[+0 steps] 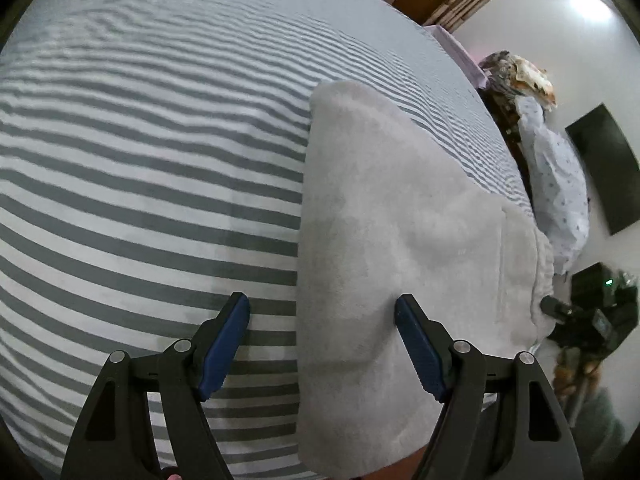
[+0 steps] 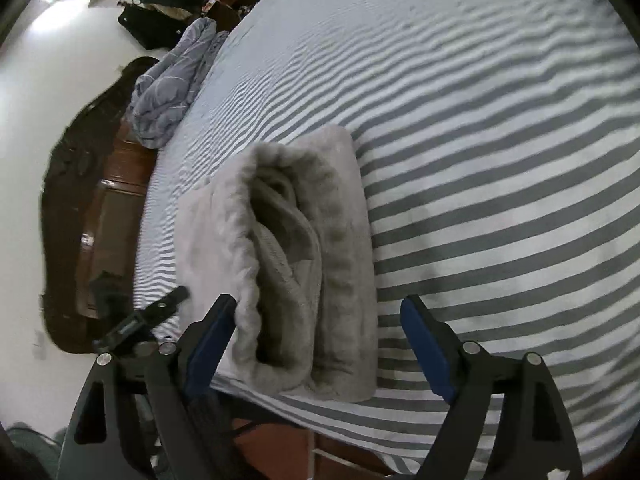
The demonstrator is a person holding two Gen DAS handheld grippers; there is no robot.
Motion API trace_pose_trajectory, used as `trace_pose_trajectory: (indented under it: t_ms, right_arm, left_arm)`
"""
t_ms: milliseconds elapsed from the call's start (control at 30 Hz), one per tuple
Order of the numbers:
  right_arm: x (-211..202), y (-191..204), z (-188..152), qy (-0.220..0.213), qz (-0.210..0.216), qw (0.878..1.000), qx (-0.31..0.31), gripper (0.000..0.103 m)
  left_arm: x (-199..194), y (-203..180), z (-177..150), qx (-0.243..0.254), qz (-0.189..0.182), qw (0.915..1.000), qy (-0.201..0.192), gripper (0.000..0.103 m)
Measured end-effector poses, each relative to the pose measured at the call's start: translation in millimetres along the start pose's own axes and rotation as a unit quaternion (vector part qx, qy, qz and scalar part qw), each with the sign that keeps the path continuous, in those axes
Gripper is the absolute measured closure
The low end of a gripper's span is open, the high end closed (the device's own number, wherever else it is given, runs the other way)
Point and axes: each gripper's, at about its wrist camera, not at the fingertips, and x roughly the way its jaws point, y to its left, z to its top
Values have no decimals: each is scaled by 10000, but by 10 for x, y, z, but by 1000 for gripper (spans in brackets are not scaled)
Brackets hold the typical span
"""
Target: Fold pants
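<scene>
1. Two wide-spread fingers of the left gripper (image 1: 322,312) hang over the folded grey pants (image 1: 384,216) on the striped bed (image 1: 140,168), holding nothing.
2. Right wrist view: the right gripper (image 2: 320,316) is likewise released, straddling the pants (image 2: 296,264), waistband end toward it, near the bed (image 2: 500,200) edge.

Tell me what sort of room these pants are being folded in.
Most likely a bedroom. The folded grey pants lie on a bed with a grey-and-white striped sheet, a bundled blue quilt sits at the bed's edge, and a wooden bed frame shows beside the mattress.
</scene>
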Motion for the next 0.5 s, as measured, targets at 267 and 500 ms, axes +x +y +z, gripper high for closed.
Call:
trace_pose_trajectory:
  t_ms: [267, 500]
  right_arm:
    - [295, -268, 54, 306, 923, 9952, 101, 16]
    - [418, -168, 130, 530, 1155, 9912, -364, 21]
  left_arm:
    - [89, 40, 95, 92, -333, 9994, 103, 27]
    - [183, -62, 72, 436, -446, 9981, -12, 27]
